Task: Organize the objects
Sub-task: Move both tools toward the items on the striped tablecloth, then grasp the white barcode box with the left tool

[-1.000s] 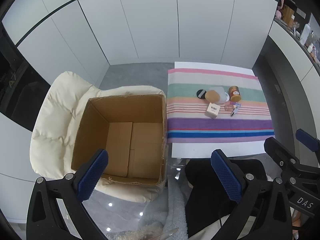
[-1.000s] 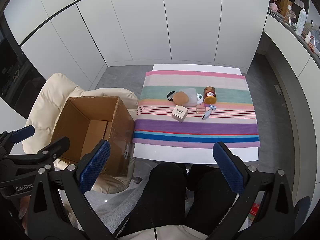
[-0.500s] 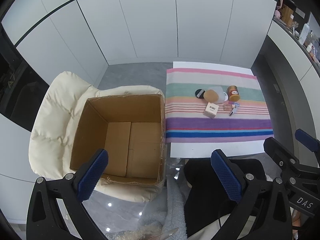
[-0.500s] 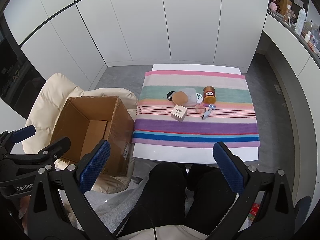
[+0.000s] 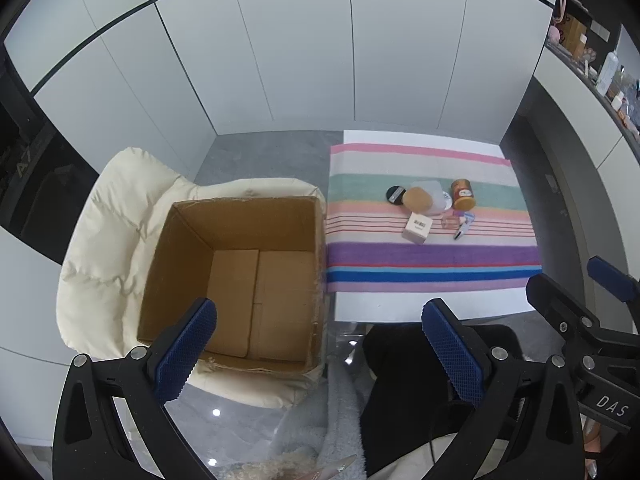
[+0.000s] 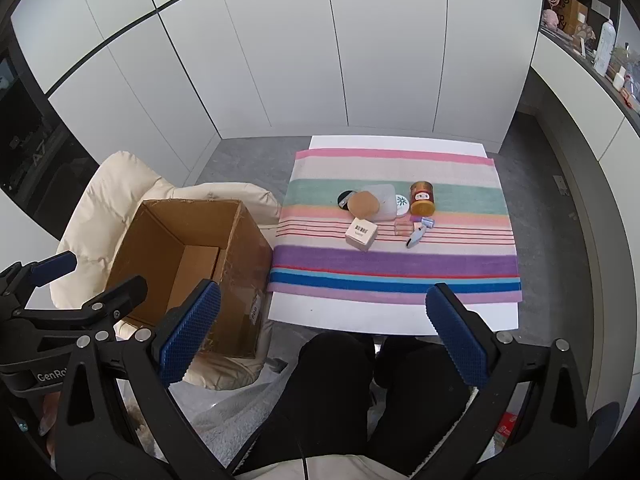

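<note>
A cluster of small objects lies on the striped cloth [image 6: 400,264]: a small white box with a barcode [image 6: 361,234], a tan round lid [image 6: 363,204], a red-and-gold jar [image 6: 422,198], a black disc [image 6: 345,198], a white round tin [image 6: 401,203] and a small blue-white item [image 6: 416,236]. The same cluster shows in the left wrist view, with the box [image 5: 417,227] and the jar [image 5: 463,194]. An open, empty cardboard box [image 5: 240,276] sits on a cream chair [image 5: 108,236]. My left gripper [image 5: 320,352] is open above the box's near edge. My right gripper [image 6: 324,336] is open, well short of the table.
The white table [image 6: 392,316] stands against white cabinet doors. The person's dark-trousered legs [image 6: 360,384] sit under the table's near edge. A counter with bottles [image 6: 600,52] runs along the right. The cardboard box [image 6: 188,264] is left of the table.
Both views have shifted only slightly; the left gripper has drifted a little so the table and box sit marginally further left. Both grippers stay open and empty.
</note>
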`<state>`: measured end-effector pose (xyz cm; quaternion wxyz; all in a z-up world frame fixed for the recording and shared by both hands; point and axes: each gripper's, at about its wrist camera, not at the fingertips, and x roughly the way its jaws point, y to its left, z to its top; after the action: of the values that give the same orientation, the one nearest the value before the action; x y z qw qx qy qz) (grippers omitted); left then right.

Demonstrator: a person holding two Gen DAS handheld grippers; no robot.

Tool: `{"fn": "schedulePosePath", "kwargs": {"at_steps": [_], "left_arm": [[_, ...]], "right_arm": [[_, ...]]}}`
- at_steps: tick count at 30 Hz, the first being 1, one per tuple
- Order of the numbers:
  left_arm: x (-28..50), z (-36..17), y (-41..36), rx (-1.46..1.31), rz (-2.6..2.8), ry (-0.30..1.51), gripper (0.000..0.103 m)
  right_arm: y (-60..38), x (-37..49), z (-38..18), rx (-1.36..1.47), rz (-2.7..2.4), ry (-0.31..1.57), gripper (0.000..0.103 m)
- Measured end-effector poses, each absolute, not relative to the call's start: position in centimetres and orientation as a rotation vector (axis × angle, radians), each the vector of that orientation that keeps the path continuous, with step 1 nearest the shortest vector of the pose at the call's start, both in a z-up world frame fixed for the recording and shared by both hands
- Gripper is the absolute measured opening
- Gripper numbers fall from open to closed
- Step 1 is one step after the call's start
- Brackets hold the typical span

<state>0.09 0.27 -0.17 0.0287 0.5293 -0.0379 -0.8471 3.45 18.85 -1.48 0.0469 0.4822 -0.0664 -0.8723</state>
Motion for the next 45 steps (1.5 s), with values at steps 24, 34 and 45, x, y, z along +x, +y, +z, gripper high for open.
{"fn": "schedulePosePath", "kwargs": {"at_steps": [24, 34, 45], "left_arm": [[-7.1, -5.8, 11.2, 1.801, -2.627, -0.017, 0.103], [-10.7, -9.7, 15.0, 1.823, -2.651, -0.108, 0.103], [-15.7, -16.3, 14.3, 1.802, -2.677, -0.067, 0.101]], "right_arm": [[31.9, 0.7, -4.3, 1.535, -2.761, -0.28, 0.103], [36.6, -2.3, -8.8, 1.62, -2.779, -0.318, 0.103], [38.6, -6.6, -15.6, 1.744, -2.729, -0.353, 0.103]]}}
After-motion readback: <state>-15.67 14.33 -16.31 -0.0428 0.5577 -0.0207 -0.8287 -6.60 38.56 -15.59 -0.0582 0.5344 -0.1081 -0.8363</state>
